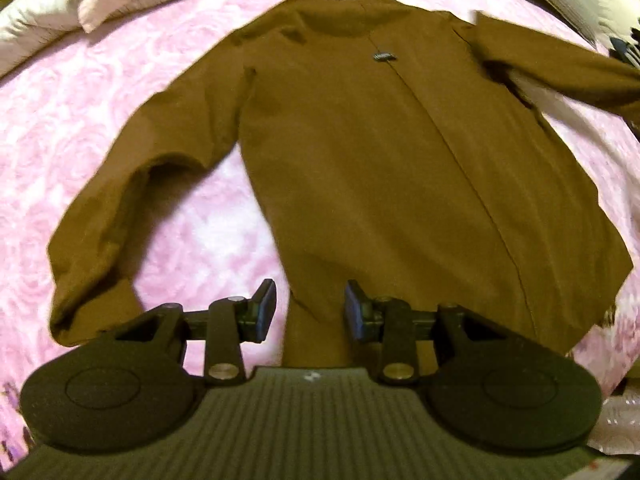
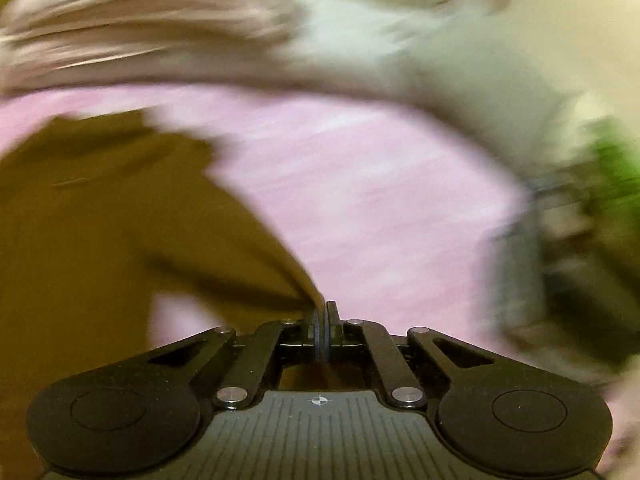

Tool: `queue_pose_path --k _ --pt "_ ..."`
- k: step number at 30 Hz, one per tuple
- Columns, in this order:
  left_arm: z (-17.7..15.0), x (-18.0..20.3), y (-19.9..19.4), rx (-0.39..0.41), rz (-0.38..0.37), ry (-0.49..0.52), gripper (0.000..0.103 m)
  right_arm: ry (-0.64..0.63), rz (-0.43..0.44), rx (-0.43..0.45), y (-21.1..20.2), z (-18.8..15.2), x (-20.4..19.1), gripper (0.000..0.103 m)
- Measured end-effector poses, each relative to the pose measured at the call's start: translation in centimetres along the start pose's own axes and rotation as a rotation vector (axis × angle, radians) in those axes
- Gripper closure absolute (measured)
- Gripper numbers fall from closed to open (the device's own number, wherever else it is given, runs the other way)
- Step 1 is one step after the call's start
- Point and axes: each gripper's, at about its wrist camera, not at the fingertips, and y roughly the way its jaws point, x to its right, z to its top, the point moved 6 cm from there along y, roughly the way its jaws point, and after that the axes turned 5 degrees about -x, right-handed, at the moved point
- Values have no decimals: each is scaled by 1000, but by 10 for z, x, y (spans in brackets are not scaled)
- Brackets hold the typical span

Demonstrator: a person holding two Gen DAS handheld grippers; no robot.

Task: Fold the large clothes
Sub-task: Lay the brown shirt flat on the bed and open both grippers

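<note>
Brown jacket spread on a pink bedcover, one gripper over its hem, the other gripping its cloth.

The pink bedcover (image 1: 72, 128) with a rose pattern fills the space ahead of both pairs of jaws, and pale crumpled bedding (image 1: 52, 8) lies along its far edge. The brown jacket (image 1: 360, 140) lies flat on it, front side up, collar far from the left gripper (image 1: 310, 312) and hem just ahead of it; one sleeve runs down to the left of these jaws, and a small dark label sits high on the front. The left jaws stand apart with the hem's corner showing between them, and the pads do not press on it. The right gripper (image 2: 323, 320) has its jaws together, clamped on a pulled-up fold of the jacket, which stretches away to the left of them; this view is strongly blurred.
</note>
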Motion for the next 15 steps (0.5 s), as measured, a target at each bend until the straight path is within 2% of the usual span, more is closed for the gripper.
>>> queue_pose_path --k 1,2,3,5,8,10,13,15 --pt "0 -1 -1 0 8 -6 71 21 -54 -12 8 2 20 102" --pt "-1 -2 -1 -4 15 -12 70 38 -91 -28 14 1 33 92" --pt "-2 -3 0 -8 21 -17 70 51 -99 -37 16 0 41 71" --pt "-8 -4 1 -18 21 -29 68 67 -13 -36 10 -9 35 51" --pt "-22 -2 5 -46 -3 -45 64 35 159 -75 4 -36 -11 48" --pt "-33 0 7 -59 -24 -43 62 37 326 -134 -2 -64 -50 47" --pt "-52 3 11 -79 -79 -39 54 25 521 -209 -13 -101 -97 45" --pt "-67 5 18 -112 -106 -28 47 -10 588 -252 -17 -121 -124 43"
